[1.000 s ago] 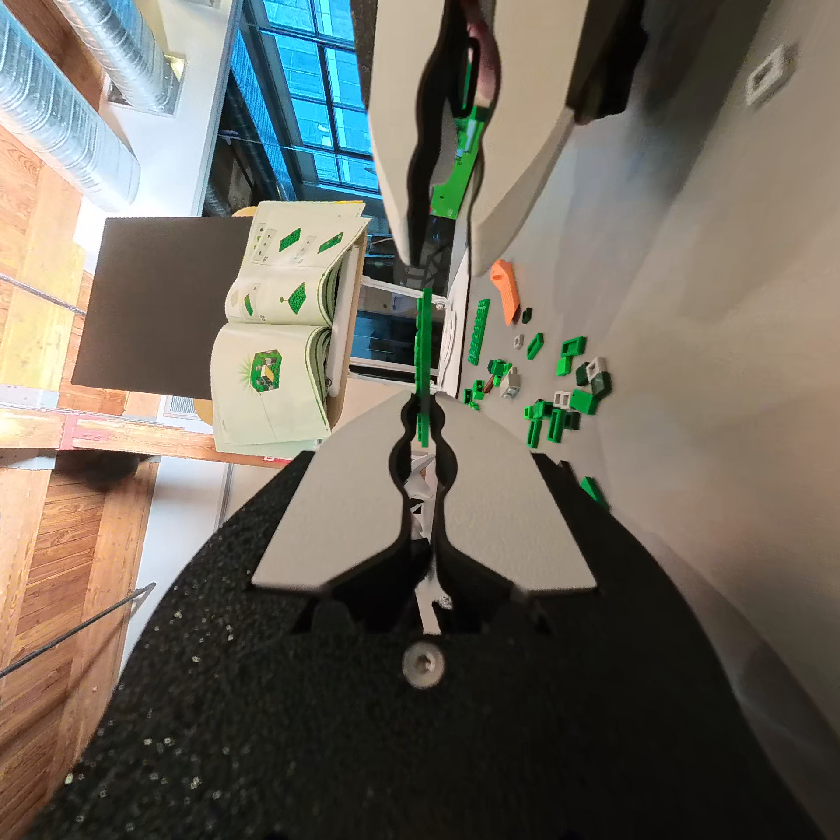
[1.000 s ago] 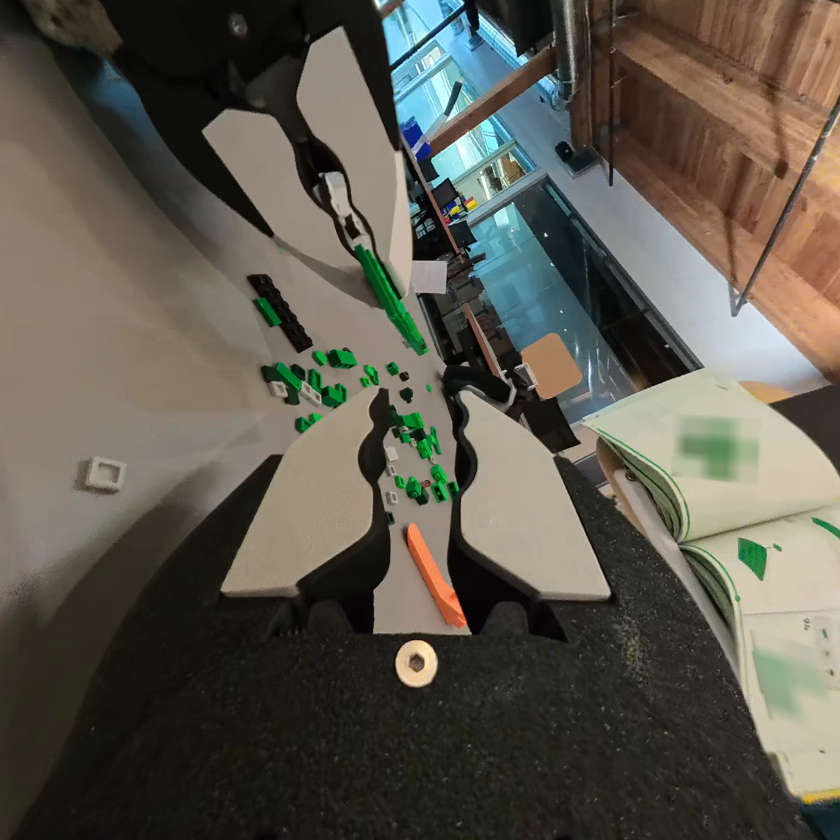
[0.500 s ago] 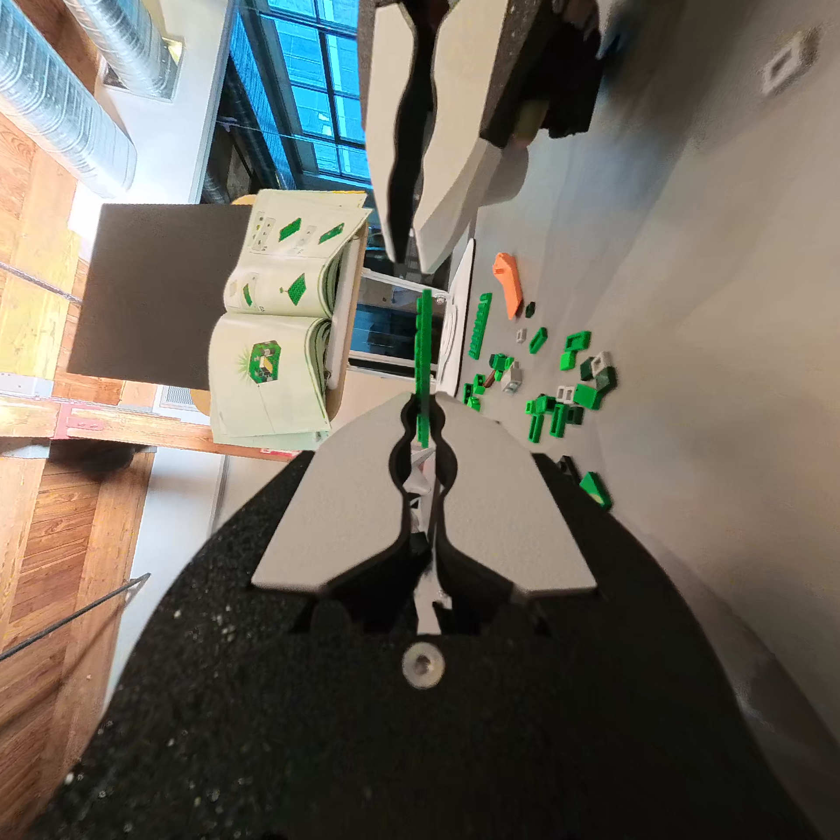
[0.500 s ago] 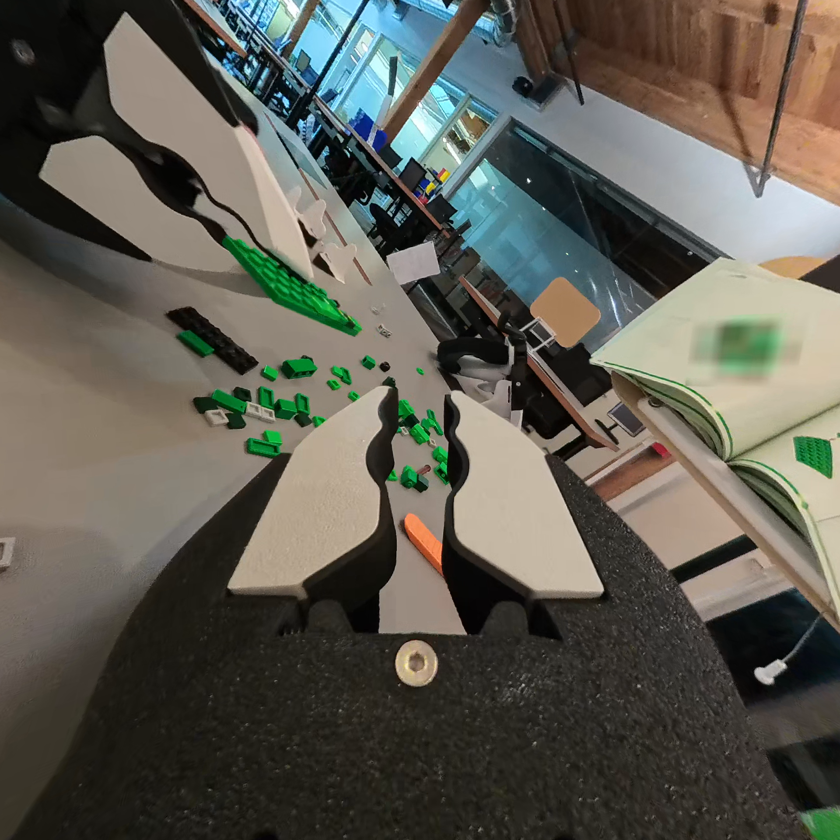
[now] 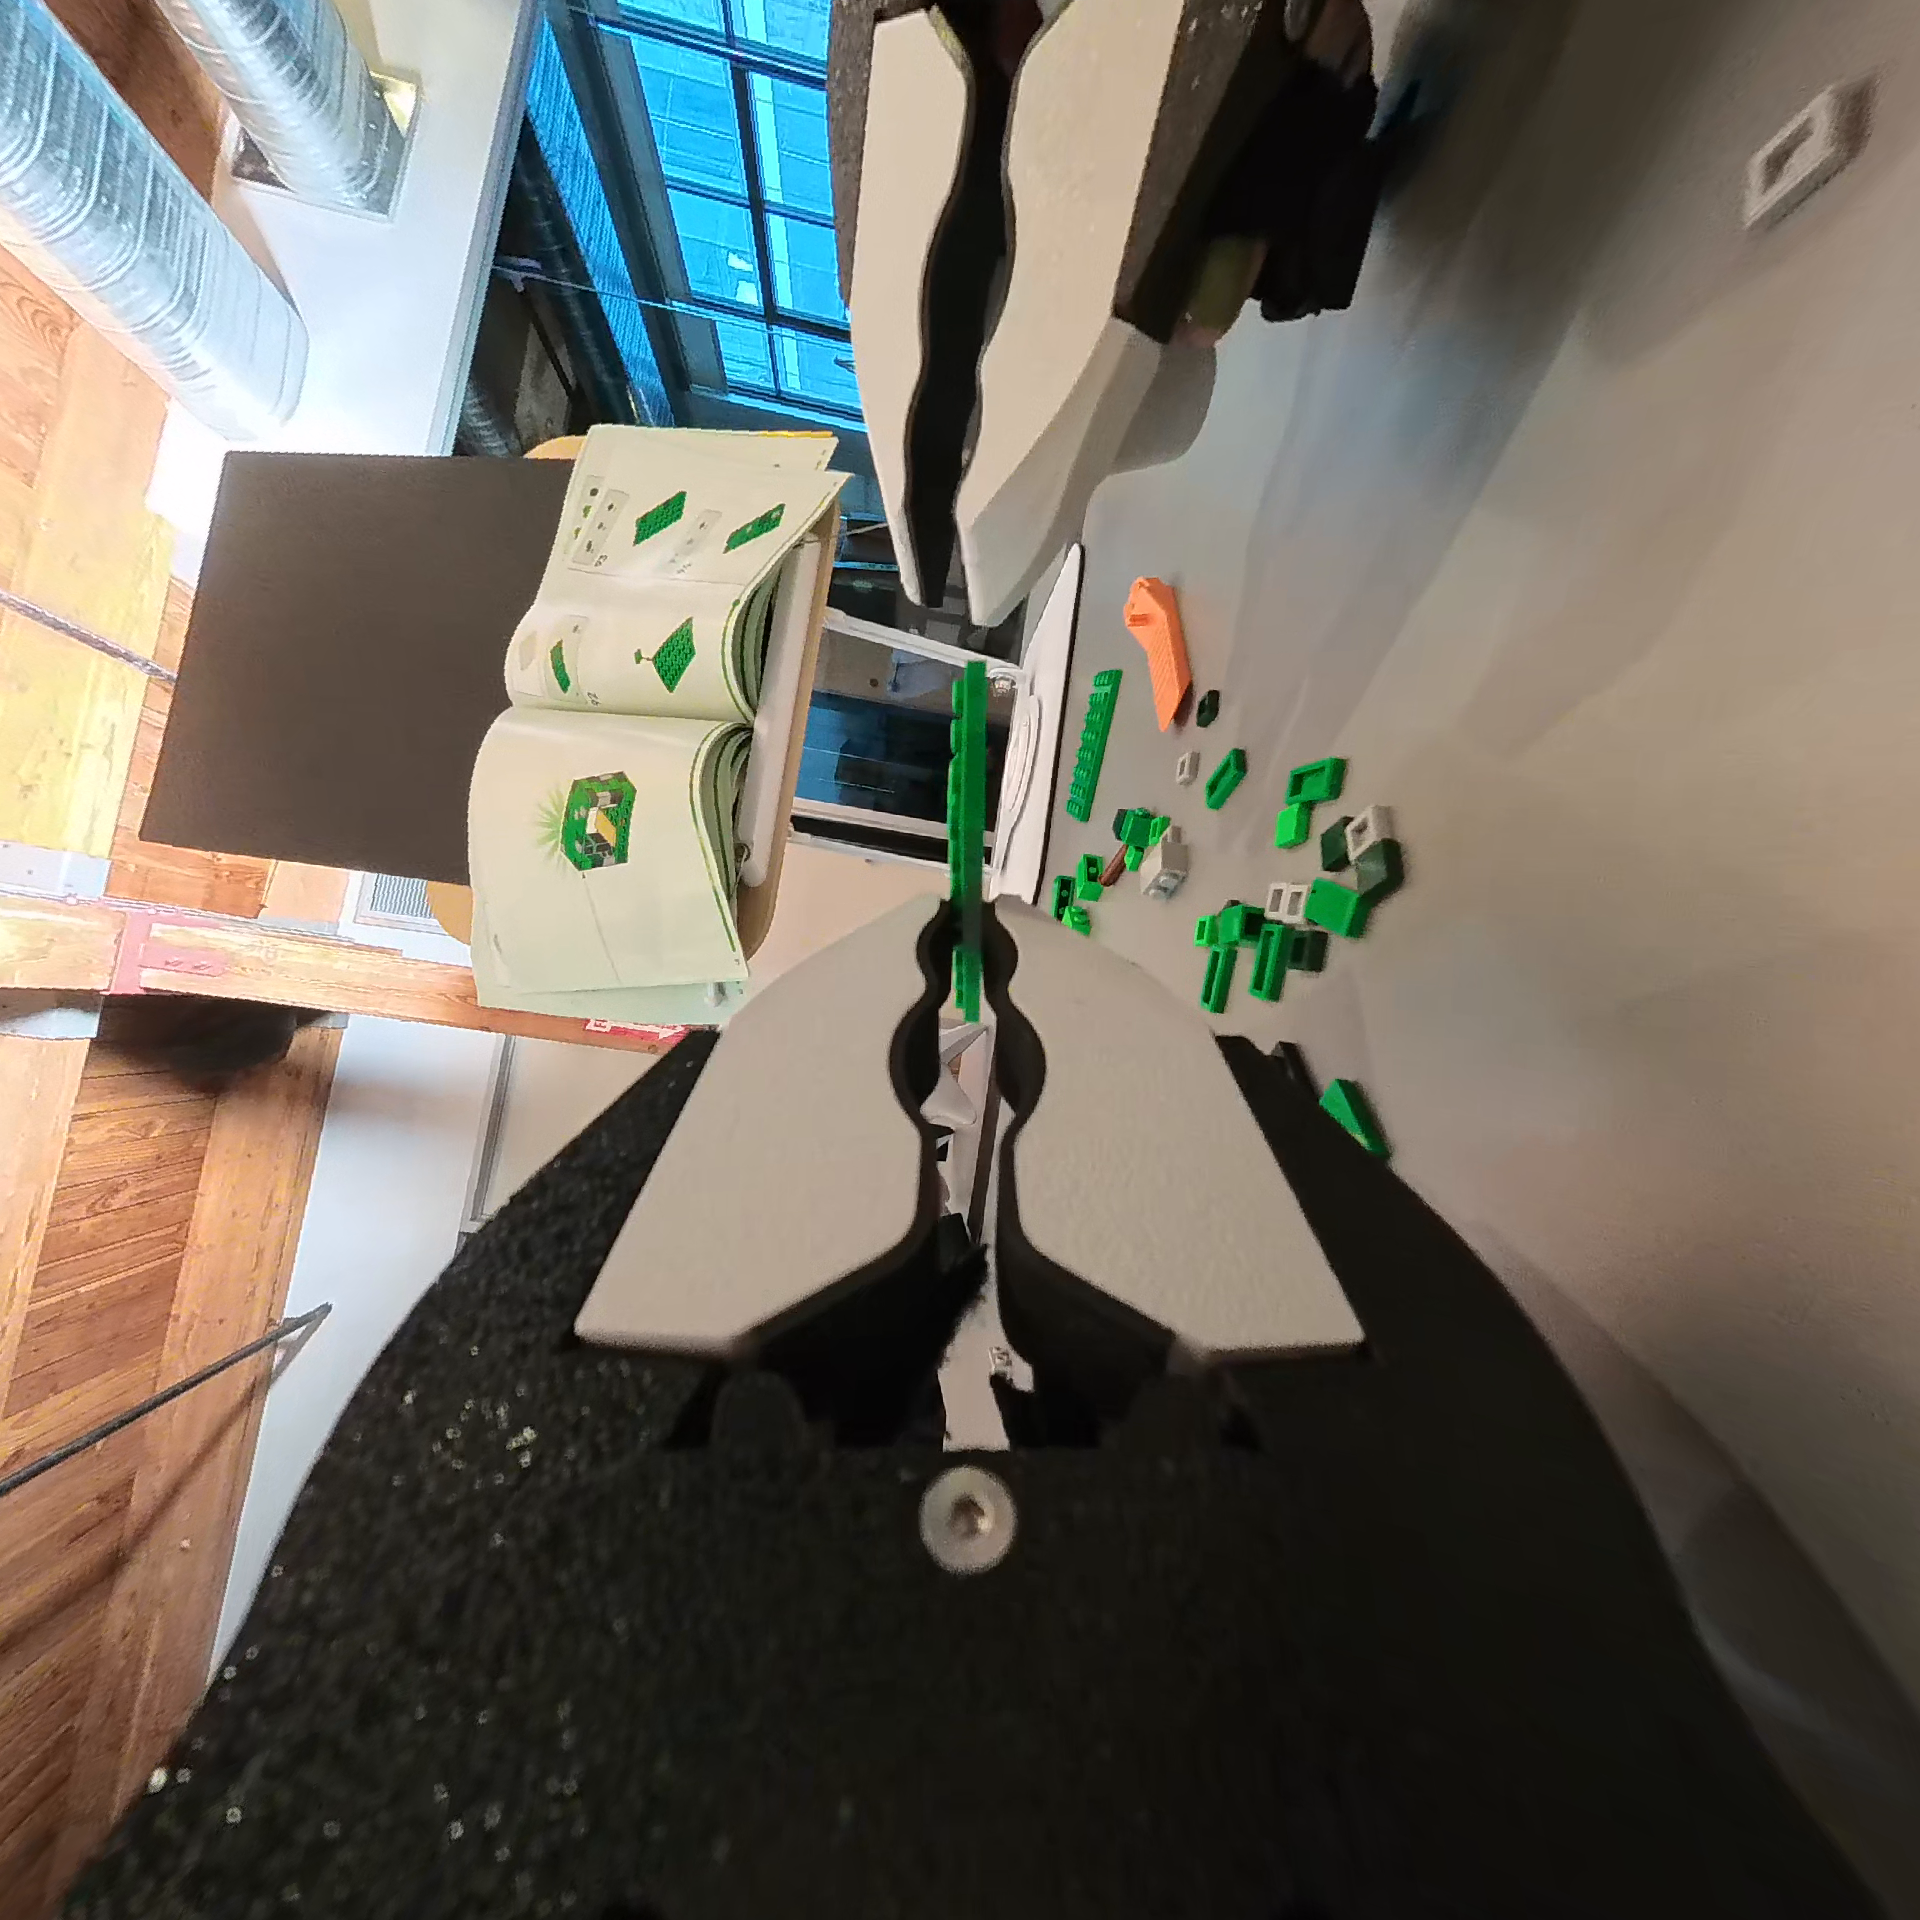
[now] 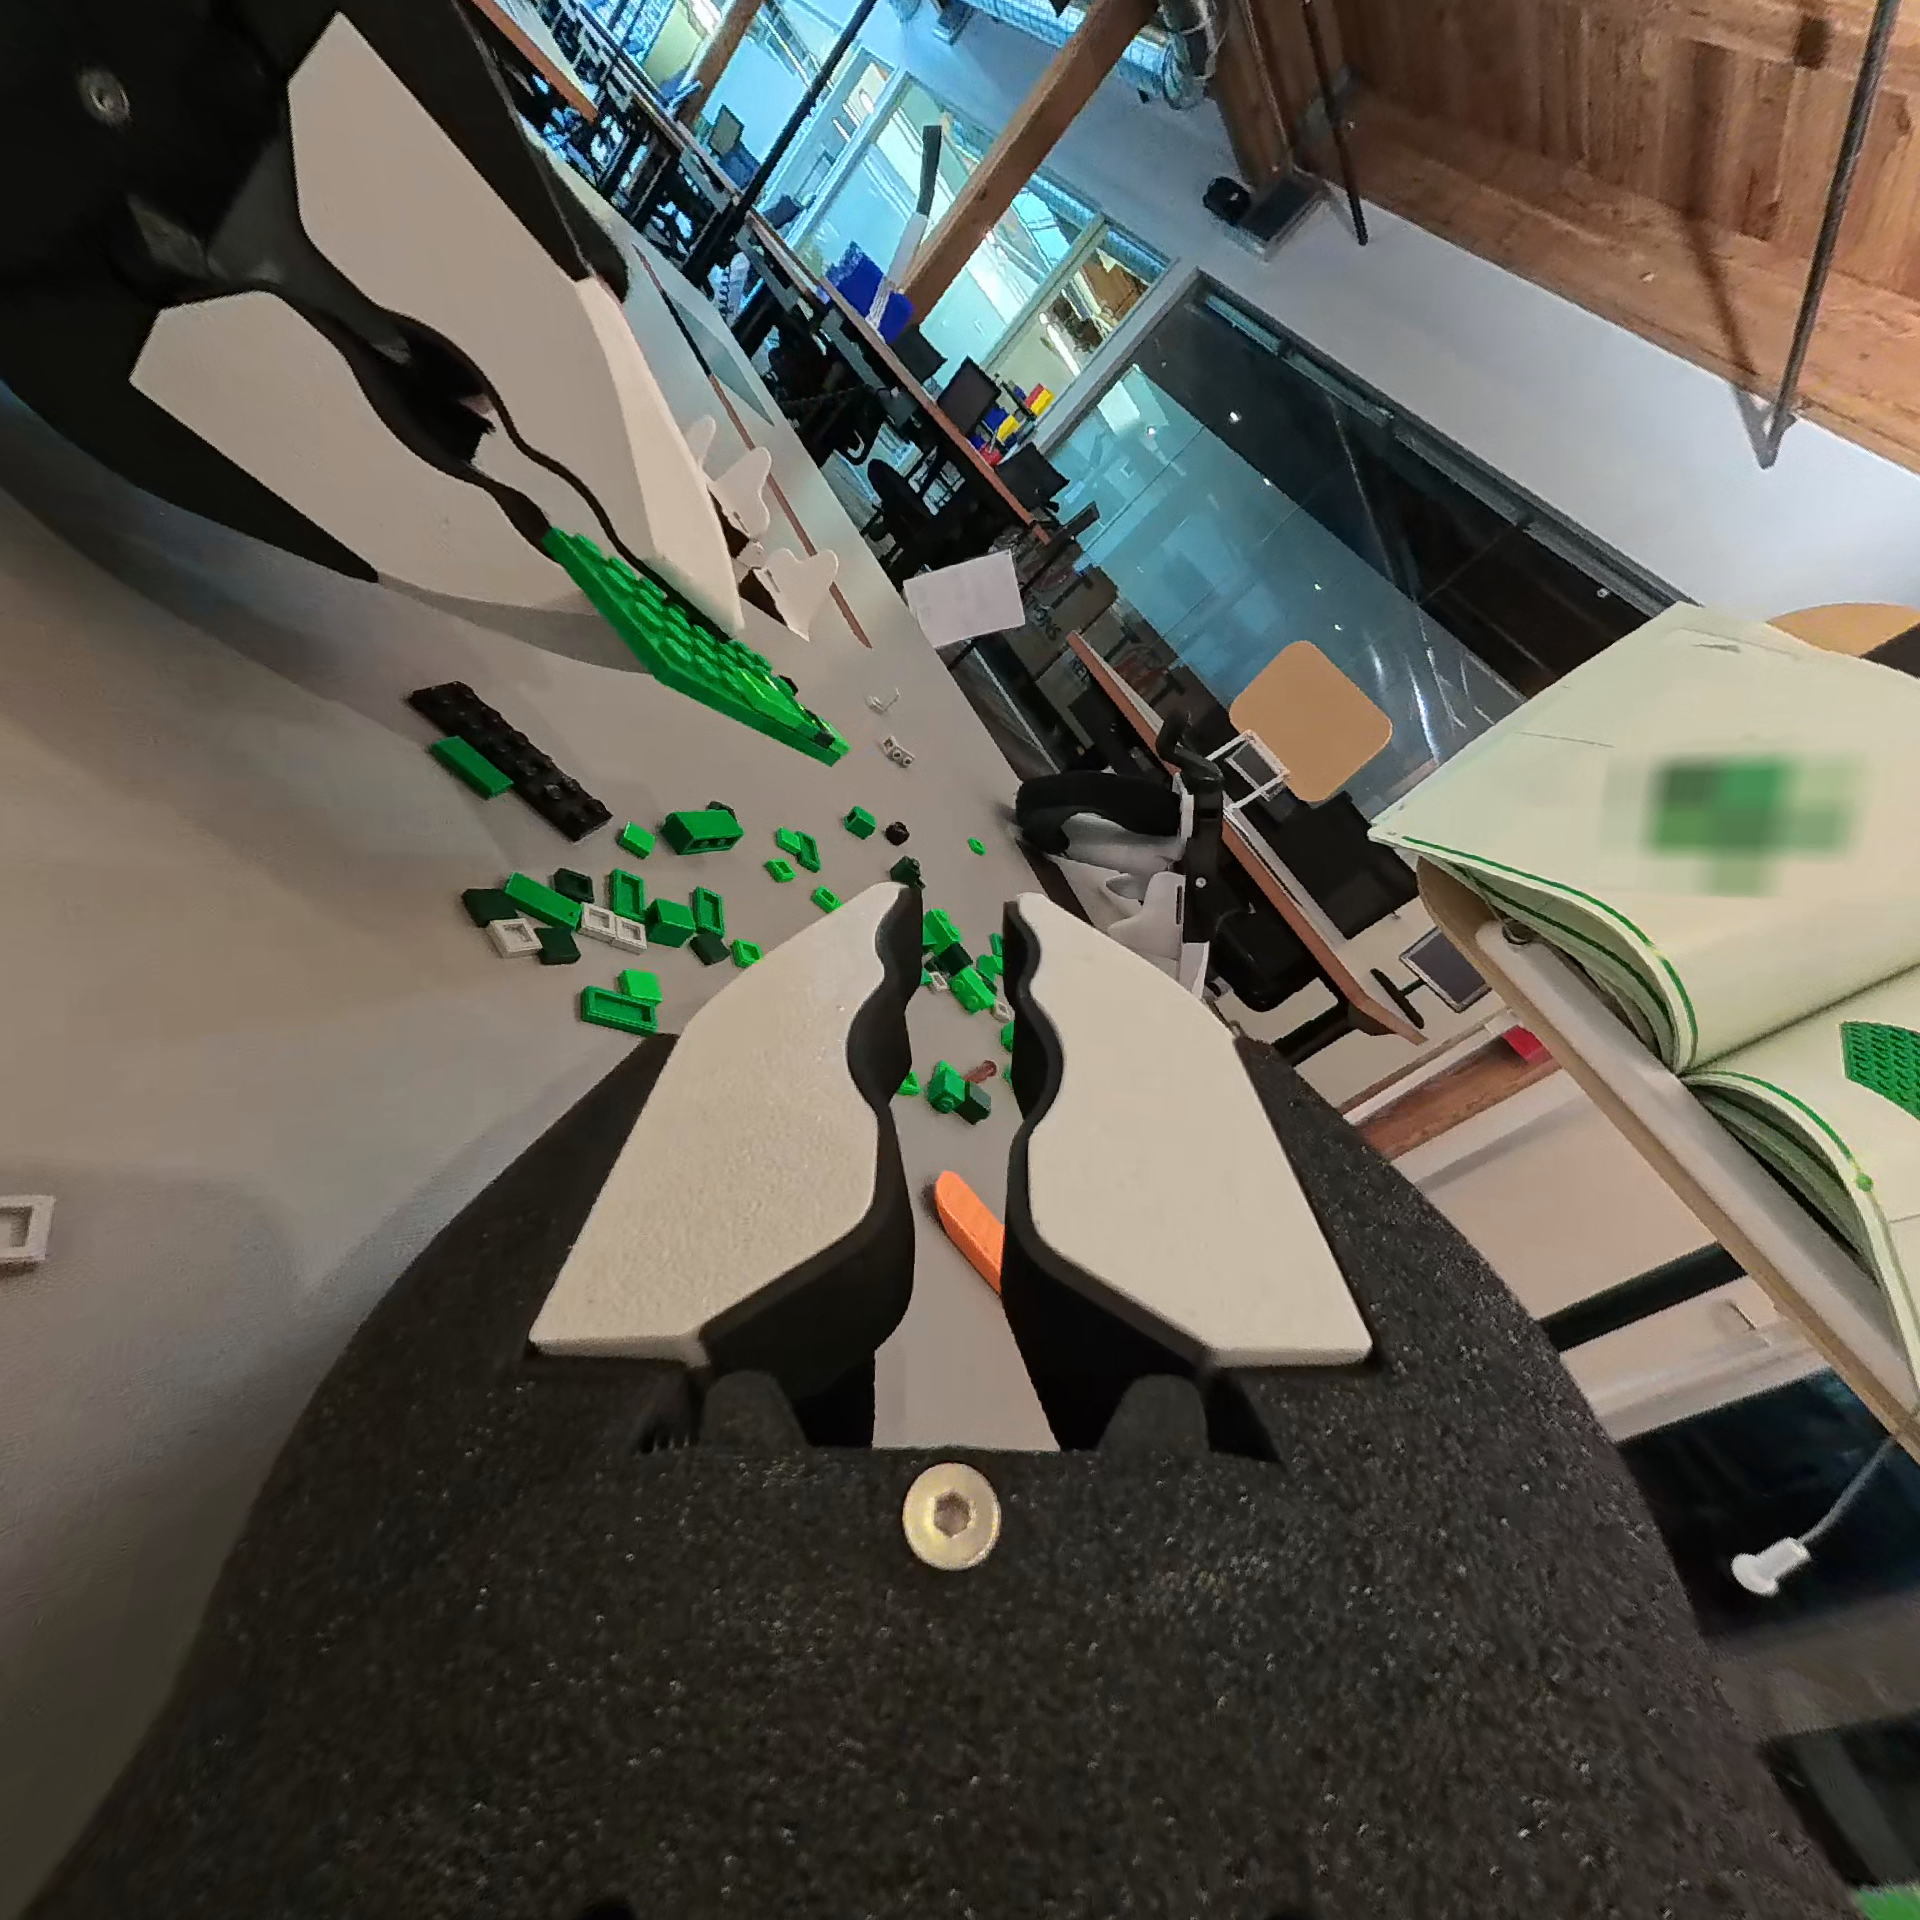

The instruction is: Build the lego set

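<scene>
The left claw [image 5: 971,935] is pinching the green baseplate [image 5: 971,821] edge-on — the plate juts forward from between the tips, seen as a thin green strip in the left wrist view; in the right wrist view the same claw [image 6: 634,582] shows at upper left, pressed onto the plate's near edge, and the green baseplate [image 6: 707,665] slopes down toward the grey table [image 6: 208,935]; whether its far corner touches the table cannot be told.

Taking the baseplate as landmark, in the right wrist view: just beside it and nearer the camera lies a black plate [image 6: 509,758] with a small green tile [image 6: 473,767] against it; nearer still is a scatter of green and white small bricks [image 6: 613,914]; well apart, at the far left edge, sits a lone white frame piece [image 6: 21,1231].

The right claw [image 6: 961,935] is spread, its tips a narrow gap apart and gripping nothing; it sits well short of the baseplate, above the nearer small bricks; an orange brick separator [image 6: 971,1226] lies on the table between its fingers.

Right of the baseplate, off the table, an open instruction booklet [image 6: 1714,935] rests on a stand — its pages pale green.
</scene>
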Action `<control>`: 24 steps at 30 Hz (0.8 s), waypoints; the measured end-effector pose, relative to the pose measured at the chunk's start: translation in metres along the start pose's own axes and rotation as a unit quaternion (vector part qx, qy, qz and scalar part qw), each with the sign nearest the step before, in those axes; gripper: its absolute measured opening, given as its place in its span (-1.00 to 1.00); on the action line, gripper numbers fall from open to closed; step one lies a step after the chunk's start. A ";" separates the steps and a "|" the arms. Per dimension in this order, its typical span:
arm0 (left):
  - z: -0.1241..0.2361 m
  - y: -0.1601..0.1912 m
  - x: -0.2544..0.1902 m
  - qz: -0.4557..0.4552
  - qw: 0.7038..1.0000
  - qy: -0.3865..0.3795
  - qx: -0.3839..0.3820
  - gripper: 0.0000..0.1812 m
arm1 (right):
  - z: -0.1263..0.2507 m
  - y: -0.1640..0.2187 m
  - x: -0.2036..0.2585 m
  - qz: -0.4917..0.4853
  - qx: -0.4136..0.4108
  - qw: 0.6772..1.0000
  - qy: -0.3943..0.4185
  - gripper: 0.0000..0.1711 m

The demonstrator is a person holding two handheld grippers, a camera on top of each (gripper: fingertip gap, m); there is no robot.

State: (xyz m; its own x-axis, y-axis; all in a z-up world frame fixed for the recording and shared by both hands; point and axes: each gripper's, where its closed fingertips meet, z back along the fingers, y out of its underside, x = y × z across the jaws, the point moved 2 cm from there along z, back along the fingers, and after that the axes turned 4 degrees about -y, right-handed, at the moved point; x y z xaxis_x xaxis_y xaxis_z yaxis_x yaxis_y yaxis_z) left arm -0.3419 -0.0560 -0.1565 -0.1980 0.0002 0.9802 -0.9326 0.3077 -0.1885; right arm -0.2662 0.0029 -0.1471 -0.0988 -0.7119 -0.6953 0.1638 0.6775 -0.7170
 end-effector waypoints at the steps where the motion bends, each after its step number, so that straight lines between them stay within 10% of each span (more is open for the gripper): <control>1: 0.000 0.000 0.000 0.000 1.000 0.000 0.000 -0.95 | 0.000 0.000 0.000 -0.001 -0.001 1.000 -0.002 -0.84; 24: -0.001 0.000 -0.004 -0.005 1.000 0.006 0.003 -0.96 | -0.001 0.002 0.002 -0.007 0.004 1.000 -0.010 -0.87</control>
State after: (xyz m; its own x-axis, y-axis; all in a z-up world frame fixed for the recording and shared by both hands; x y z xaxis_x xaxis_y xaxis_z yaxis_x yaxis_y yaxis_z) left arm -0.3412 -0.0552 -0.1599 -0.1841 0.0086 0.9829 -0.9367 0.3015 -0.1781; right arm -0.2674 0.0034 -0.1504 -0.0820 -0.7252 -0.6836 0.1695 0.6658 -0.7267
